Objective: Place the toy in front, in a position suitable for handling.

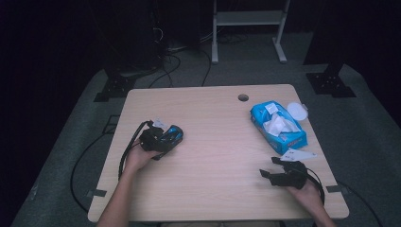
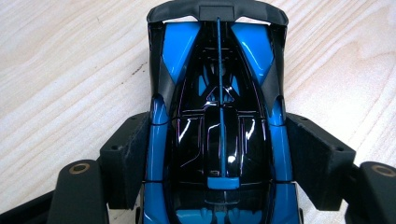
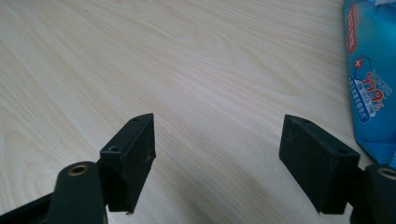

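Light wood table, dark room; left hand-held gripper clamps blue toy car; right hand-held gripper wide open, empty.

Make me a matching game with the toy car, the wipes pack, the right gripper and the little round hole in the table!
Things:
1. toy car
2. wipes pack
3. right gripper
4. round hole

States or places:
A. open, nothing between its jaws
B. far edge of the table
C. clamped in the left gripper
D. a white sheet sticking out on top

Pairs: 1-C, 2-D, 3-A, 4-B
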A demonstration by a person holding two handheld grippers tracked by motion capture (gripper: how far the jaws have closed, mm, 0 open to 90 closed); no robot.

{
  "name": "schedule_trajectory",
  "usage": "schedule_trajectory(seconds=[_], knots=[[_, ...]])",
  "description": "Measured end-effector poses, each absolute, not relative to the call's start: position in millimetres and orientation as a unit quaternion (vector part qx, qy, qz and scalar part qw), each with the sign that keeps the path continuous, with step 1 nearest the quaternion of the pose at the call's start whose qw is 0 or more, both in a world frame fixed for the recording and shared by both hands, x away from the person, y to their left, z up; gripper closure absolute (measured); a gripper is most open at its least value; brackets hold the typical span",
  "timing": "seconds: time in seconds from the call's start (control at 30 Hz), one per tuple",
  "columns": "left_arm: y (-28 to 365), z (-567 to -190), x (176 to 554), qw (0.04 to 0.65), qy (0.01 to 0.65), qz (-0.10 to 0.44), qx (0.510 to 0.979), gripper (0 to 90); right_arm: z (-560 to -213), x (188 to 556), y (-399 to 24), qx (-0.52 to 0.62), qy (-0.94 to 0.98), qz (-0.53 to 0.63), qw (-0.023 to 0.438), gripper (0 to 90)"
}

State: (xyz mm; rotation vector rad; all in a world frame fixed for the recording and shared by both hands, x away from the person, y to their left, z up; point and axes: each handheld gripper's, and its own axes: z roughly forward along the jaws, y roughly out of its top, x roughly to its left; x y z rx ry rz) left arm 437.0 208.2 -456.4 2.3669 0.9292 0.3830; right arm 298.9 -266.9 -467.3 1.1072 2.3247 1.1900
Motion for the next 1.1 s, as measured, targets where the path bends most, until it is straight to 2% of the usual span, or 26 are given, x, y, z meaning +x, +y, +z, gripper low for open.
schedule_trajectory(seconds=[0.53, 0.8, 1.1], knots=[[202, -436, 430, 0.321, 0.336, 0.149, 0.873, 27.5, -467, 299, -266, 0.385, 0.811, 0.414, 0.152, 26.0], [168, -419, 417, 0.353, 0.291, 0.138, 0.878, 27.5, -467, 300, -266, 0.384, 0.812, 0.412, 0.153, 26.0], [111, -418, 404, 0.347, 0.221, 0.114, 0.904, 27.5, -467, 299, -266, 0.385, 0.810, 0.413, 0.156, 26.0]])
